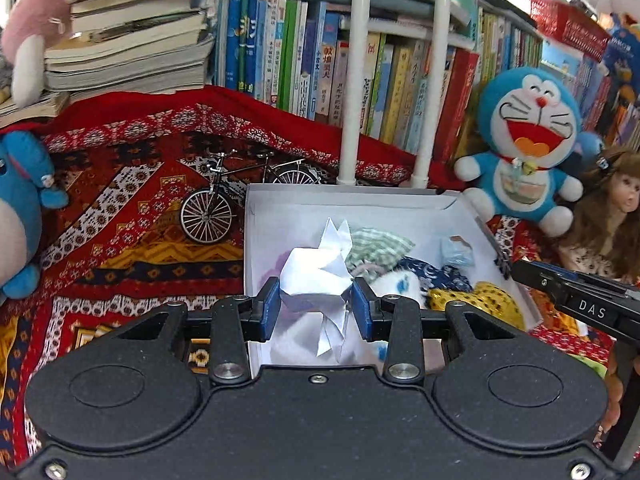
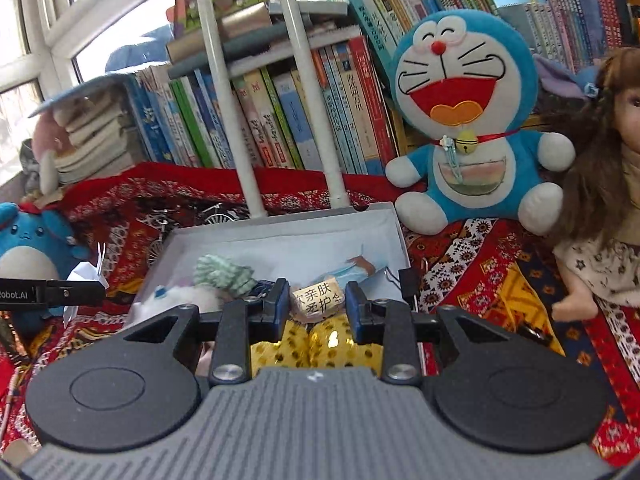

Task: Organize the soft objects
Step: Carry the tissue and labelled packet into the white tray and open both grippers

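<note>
two grippers carry soft things over a white box

the red patterned cloth [image 1: 120,208] covers the table, and the white box [image 2: 384,220] sits on it in front of the blue cat plush [image 2: 464,120]. in the box lie a green checked cloth [image 1: 376,246] and a yellow spotted cloth [image 1: 492,300]. the left gripper [image 1: 316,304] pinches a folded white paper toy [image 1: 312,280] over the box's left side. the right gripper [image 2: 318,302] pinches a small tissue pack [image 2: 318,300] above the yellow cloth.
</note>
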`<state>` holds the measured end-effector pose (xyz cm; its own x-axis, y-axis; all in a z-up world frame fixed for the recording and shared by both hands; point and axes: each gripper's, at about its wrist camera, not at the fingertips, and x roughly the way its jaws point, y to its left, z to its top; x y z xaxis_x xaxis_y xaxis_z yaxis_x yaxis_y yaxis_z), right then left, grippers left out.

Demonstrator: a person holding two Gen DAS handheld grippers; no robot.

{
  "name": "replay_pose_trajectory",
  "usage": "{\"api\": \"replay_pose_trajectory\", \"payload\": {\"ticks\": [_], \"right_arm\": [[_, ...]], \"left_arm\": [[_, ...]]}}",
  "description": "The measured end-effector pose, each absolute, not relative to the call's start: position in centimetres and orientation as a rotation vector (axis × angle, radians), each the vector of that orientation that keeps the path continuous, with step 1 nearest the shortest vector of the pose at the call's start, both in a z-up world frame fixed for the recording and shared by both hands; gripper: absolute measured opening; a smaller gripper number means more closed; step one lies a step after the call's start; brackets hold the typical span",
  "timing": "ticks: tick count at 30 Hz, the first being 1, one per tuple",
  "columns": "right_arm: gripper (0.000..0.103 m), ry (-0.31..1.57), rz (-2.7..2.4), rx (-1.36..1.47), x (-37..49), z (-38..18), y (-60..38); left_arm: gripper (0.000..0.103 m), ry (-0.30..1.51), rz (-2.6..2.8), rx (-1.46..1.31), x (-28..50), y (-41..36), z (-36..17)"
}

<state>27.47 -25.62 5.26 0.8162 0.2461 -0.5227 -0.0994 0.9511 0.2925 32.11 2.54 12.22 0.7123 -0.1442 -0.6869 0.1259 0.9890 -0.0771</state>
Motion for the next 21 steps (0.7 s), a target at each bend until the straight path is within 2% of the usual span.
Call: {"api": "replay_pose_trajectory", "payload": {"ticks": [21], "right_arm": [[0.036,0.704,0.188,0.258,34.2,2.4,-24.6]], "left_arm": [[0.037,0.844,-0.133,-0.019,38.7,1.6,8.1]]}}
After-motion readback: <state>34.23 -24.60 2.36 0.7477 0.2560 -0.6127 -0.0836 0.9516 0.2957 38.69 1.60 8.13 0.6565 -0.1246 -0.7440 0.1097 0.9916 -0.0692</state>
